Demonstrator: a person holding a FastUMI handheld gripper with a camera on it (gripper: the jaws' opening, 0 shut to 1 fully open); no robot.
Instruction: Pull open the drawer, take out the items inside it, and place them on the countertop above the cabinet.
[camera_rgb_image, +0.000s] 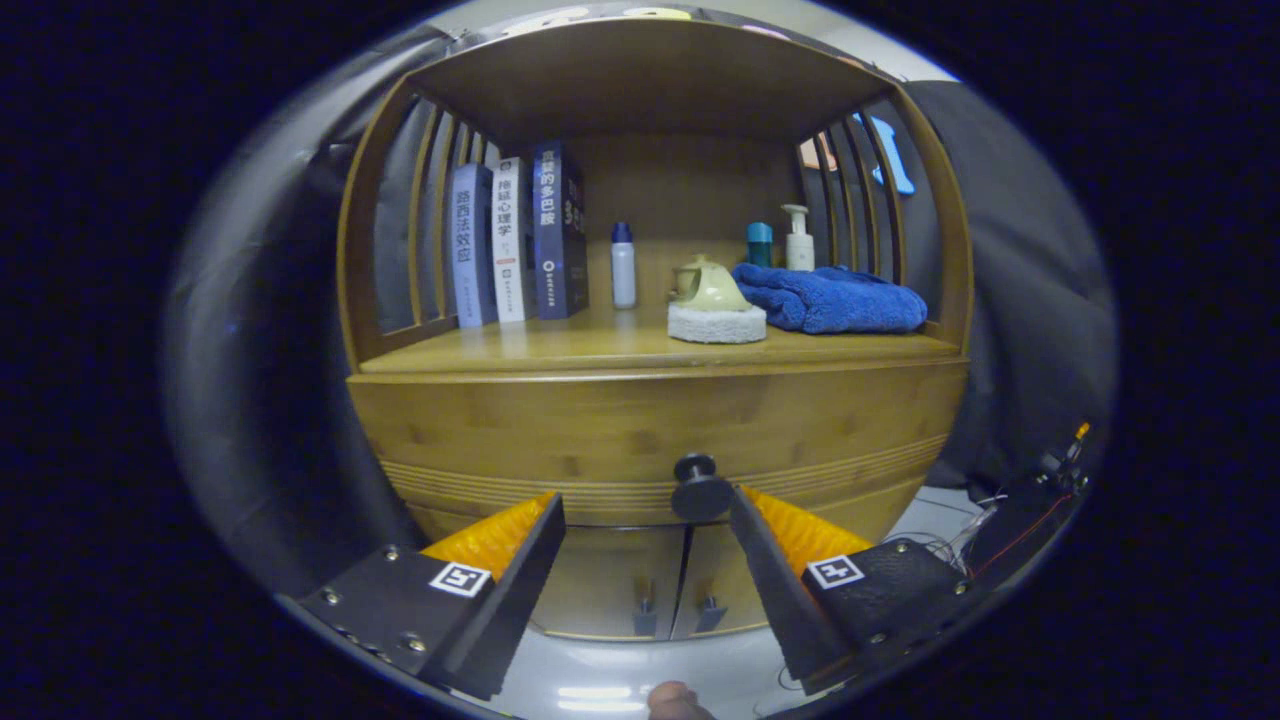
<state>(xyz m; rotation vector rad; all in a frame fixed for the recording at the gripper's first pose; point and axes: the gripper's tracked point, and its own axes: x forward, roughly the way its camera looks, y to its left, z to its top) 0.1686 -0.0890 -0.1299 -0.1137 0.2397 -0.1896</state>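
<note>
Bamboo-coloured wooden cabinet (655, 420) with slatted side rails and an open shelf above a solid front, set against dark booth cloth. The broad wooden drawer front (600, 440) sits flush with the cabinet face: the drawer is shut, and whatever it holds cannot be seen. Below it are two small cupboard doors (680, 590), also shut.

Flat wooden countertop (560, 350) above the drawer, the task's destination. It carries three upright books with dark and pale spines (520, 240) to one side; a folded blue towel (830, 298) to the other; a pale green lidded teapot (708, 285) on a round white pad (716, 323); a slim white bottle with a blue cap (623, 265); and, behind the towel, a teal-capped bottle (760, 243) and a white pump dispenser (798, 238).

Hand-held two-finger gripper (645, 515), fingers spread wide apart and holding nothing. The round dark drawer knob (698, 490) lies just ahead of the fingers and close against the right one, with no finger pressing on it.

Progress, as a judgement: a shut drawer and a stocked countertop fit two stages equally. Either the drawer waits to be pulled, or its contents are among the things on top and it has been closed again. The picture does not settle which.
</note>
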